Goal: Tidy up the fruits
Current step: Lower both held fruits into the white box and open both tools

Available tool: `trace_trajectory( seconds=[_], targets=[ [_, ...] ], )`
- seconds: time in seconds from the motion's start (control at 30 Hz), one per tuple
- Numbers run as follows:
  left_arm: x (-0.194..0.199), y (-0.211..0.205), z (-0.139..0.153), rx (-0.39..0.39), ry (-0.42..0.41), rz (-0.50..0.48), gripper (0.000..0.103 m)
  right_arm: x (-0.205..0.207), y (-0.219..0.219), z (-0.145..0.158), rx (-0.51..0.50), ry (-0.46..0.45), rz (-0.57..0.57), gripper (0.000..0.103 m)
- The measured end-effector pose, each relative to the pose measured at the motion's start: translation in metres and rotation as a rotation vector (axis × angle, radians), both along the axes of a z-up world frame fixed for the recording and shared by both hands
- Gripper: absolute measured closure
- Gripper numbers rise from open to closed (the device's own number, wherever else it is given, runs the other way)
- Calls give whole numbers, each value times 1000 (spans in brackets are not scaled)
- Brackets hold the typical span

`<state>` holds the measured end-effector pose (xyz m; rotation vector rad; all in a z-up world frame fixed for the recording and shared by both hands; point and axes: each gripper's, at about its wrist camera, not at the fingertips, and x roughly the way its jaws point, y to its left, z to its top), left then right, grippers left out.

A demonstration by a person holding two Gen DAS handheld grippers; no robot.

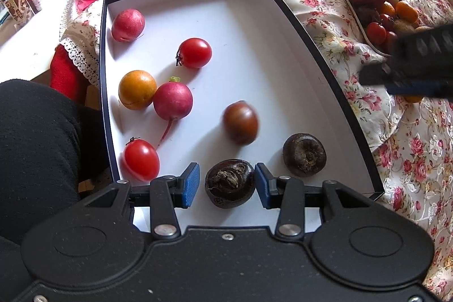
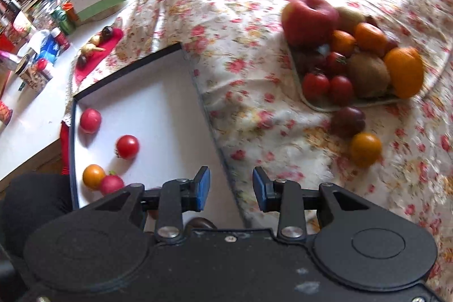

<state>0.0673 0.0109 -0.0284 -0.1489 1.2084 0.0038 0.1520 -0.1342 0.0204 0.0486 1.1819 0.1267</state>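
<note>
Fruits lie scattered in the white box under my left tongs: two red tomatoes, an orange one, two radishes and a brown tomato. My left tongs sit spread around a dark water chestnut, pads just beside it, not pressing as far as I can tell. A second chestnut rests near. My right tongs hang spread and empty over the box edge. More fruit, an apple among it, is piled on a plate on the flowered cloth.
</note>
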Motion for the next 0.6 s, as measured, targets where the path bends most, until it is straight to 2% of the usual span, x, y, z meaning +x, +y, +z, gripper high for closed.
trace_trajectory(
  seconds=[0.2,0.43,0.6],
  targets=[
    [0,0,-2,0,7,-5,52,-20,-42,-8,-14,16,-79,67],
    [1,-2,-4,9,10,-12,52,-46,-110,-18,-49,36,-234,67],
    [1,-3,-4,15,13,-16,52,-47,-150,-25,-67,48,-329,67]
  ],
)
